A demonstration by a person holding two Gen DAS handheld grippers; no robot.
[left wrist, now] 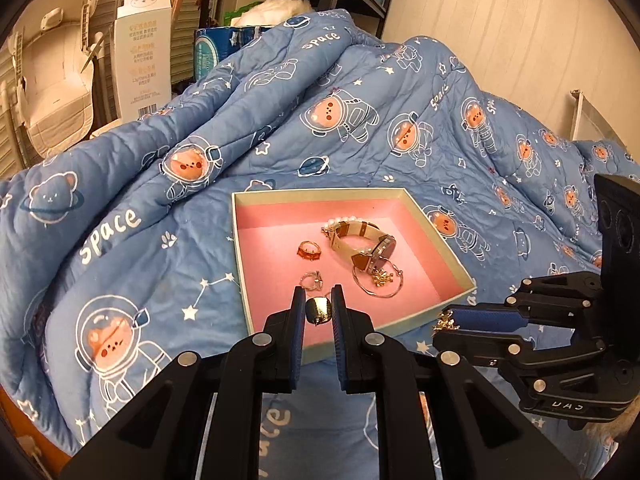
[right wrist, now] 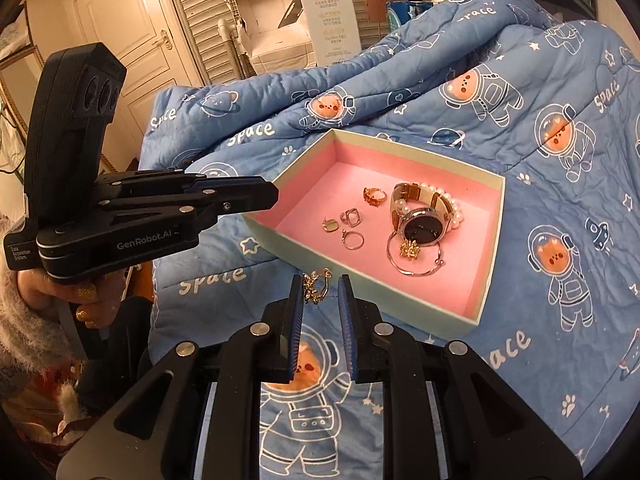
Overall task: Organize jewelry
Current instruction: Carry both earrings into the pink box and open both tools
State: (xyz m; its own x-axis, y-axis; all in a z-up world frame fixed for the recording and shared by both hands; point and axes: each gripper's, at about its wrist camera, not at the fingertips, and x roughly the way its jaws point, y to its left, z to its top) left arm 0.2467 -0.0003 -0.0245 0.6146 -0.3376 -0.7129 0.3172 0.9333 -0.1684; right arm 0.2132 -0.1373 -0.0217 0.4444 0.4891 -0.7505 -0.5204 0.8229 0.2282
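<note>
The left hand-held gripper [left wrist: 318,310] was clenched as far as it would go on a small gold stud earring [left wrist: 319,311], the disc pinched between its blue pads with the post pointing down, and it hung over the near part of the box [left wrist: 440,236]. The right hand-held gripper [right wrist: 320,292] was nearly closed; a small gold filigree earring [right wrist: 316,288] sat against its left pad near the tips, and the left wrist view showed that piece caught at the tips of the closed fingers, so it appeared to be grasped too. That gripper hovered just outside the box's near wall, over the blue space-print quilt [right wrist: 560,240] on the bed. The step in hand looked like carrying two earrings to or over the box, which lay open on the quilt with its pink lining [left wrist: 280,232] showing. Inside lay a watch [right wrist: 420,226] threaded with a pearl bracelet [right wrist: 450,204], a thin bangle [right wrist: 416,268] with a gold charm [right wrist: 409,249] on it, an amber ring [right wrist: 374,196], a square ring [right wrist: 351,217], a small hoop [right wrist: 353,239] and another gold stud [right wrist: 331,225]. The next move would probably call for lowering each earring to a bare patch of lining, perhaps beside its match, and opening the jaws gently; such light pieces could cling to a pad or bounce out.
</note>
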